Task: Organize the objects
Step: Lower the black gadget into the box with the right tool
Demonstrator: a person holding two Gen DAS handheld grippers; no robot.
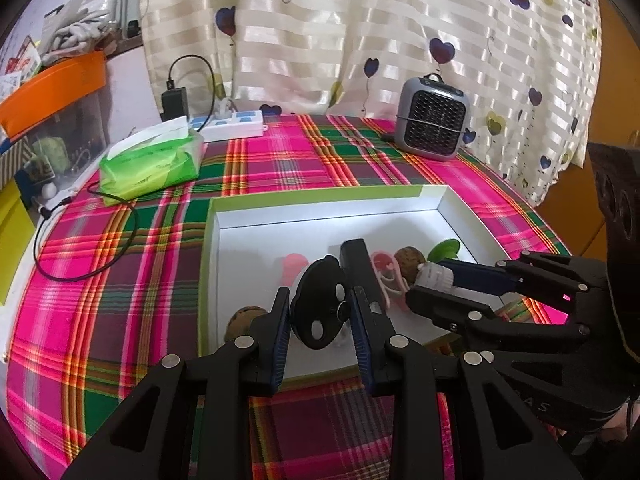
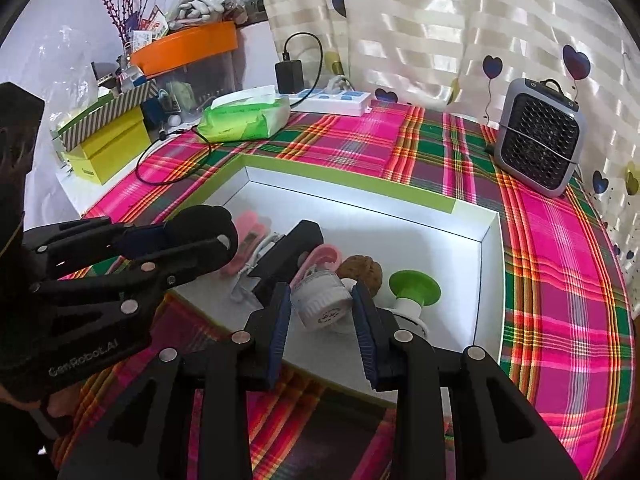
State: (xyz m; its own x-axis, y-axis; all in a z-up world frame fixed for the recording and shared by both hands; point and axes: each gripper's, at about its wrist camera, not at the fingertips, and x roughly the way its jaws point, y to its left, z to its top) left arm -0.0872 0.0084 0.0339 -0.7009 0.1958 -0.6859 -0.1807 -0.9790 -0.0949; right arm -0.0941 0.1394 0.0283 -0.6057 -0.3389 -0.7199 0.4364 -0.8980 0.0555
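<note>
Green tissue pack [image 1: 154, 164], grey fan [image 1: 434, 125], white power strip [image 1: 232, 125], perhaps gloves [image 2: 200, 4].

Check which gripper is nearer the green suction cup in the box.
Right. The right gripper, shut on a white jar, sits just beside the green suction cup; the left gripper, holding a black disc, is farther over.

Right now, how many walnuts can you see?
2. One walnut in the box, toward its right; the other by its left wall, partly covered. More may be hidden.
</note>
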